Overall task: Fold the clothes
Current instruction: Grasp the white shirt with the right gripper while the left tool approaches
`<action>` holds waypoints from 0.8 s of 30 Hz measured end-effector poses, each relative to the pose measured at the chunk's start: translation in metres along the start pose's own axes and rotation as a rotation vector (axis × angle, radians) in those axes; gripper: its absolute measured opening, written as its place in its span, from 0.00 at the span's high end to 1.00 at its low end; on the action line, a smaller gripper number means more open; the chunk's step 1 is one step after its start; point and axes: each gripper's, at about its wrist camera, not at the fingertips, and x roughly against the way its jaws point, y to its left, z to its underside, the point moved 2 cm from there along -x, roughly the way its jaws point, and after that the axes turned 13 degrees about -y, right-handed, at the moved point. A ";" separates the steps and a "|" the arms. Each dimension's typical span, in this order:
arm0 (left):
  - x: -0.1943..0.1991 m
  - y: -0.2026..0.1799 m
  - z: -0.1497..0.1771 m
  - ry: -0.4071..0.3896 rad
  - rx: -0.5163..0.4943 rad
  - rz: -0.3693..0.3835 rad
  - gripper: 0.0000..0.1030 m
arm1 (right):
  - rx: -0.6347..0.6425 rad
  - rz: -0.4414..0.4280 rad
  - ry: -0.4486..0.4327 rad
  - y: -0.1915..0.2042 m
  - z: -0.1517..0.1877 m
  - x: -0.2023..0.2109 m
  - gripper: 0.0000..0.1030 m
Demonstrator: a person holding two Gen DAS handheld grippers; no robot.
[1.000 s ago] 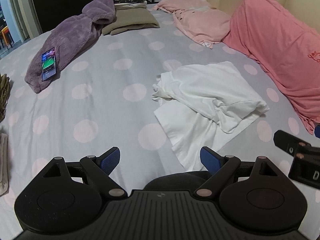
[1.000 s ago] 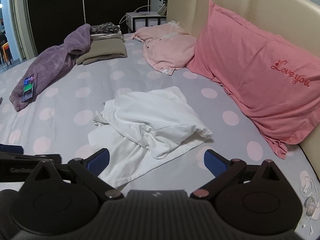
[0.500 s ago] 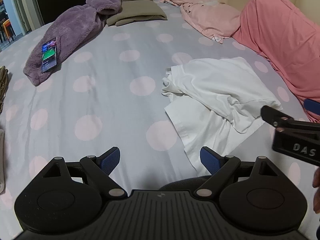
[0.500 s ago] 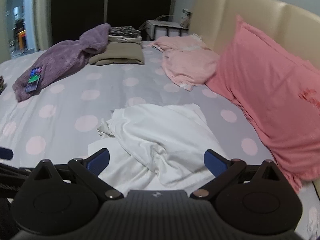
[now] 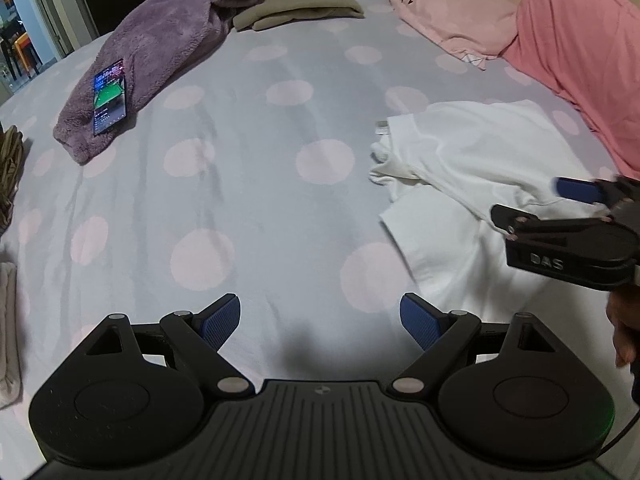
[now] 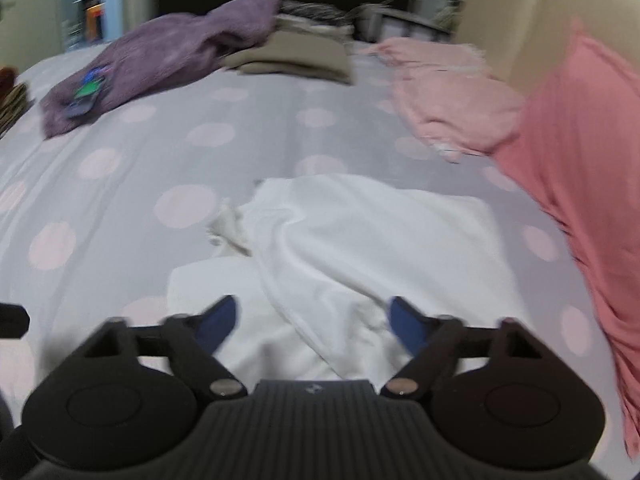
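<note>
left edge: brown woven thing (image 5: 10, 168) and a pale folded cloth (image 5: 8, 336), both cut off by the frame
bed (image 5: 248, 216): grey sheet with pale pink dots, carries everything
phone (image 5: 109, 97): screen lit, lies on the near end of the purple fleece
purple fleece (image 5: 160, 48): bunched, far left of bed
olive clothes (image 5: 296, 10): folded stack at the far side, just beside the fleece
left gripper (image 5: 320, 322): wide open, empty, blue pads over bare sheet, just left of the white shirt's near edge
white shirt (image 5: 472, 168): crumpled, partly doubled over itself, right of bed centre, near the pink pillow; small tag at its far left corner
pink clothes (image 5: 448, 16): loose heap far right, touching the pillow
right gripper (image 6: 312, 320): wide open, holding nothing, low over the shirt's near folds; cannot tell if the pads touch the cloth; right wrist view is motion-blurred
right gripper from left view: comes in from the right edge above the shirt's right side, a hand (image 5: 624, 328) behind it
pink pillow (image 5: 580, 52): leans on the beige headboard (image 6: 500, 12), right edge
</note>
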 end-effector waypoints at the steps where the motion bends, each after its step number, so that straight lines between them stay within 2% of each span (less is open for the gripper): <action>1: -0.002 0.002 -0.001 0.001 0.006 0.004 0.15 | 0.027 -0.021 0.001 0.004 0.000 -0.009 0.38; 4: -0.008 0.010 -0.001 0.008 0.060 0.053 0.16 | 0.110 -0.054 -0.007 0.015 0.002 -0.034 0.42; 5: -0.010 0.013 -0.001 0.011 0.072 0.056 0.16 | 0.129 -0.058 -0.003 0.018 0.002 -0.043 0.45; 8: -0.016 0.017 0.000 0.022 0.086 0.048 0.16 | 0.168 -0.072 0.030 0.025 0.007 -0.068 0.63; 10: -0.019 0.019 0.001 0.030 0.083 0.041 0.16 | 0.185 -0.080 0.052 0.028 0.011 -0.081 0.64; 11: -0.020 0.019 0.000 0.033 0.085 0.041 0.16 | 0.190 -0.084 0.051 0.028 0.010 -0.083 0.69; 12: -0.021 0.020 0.000 0.034 0.089 0.042 0.16 | 0.194 -0.087 0.050 0.028 0.010 -0.084 0.80; 14: -0.022 0.022 -0.001 0.034 0.096 0.044 0.16 | 0.195 -0.080 0.044 0.026 0.007 -0.082 0.93; 19: -0.019 0.023 -0.008 0.014 0.097 0.056 0.17 | 0.133 -0.089 -0.018 0.007 -0.013 -0.056 0.95; 24: -0.007 0.016 -0.019 -0.034 0.078 0.069 0.17 | 0.094 -0.110 -0.146 -0.020 -0.065 0.000 0.95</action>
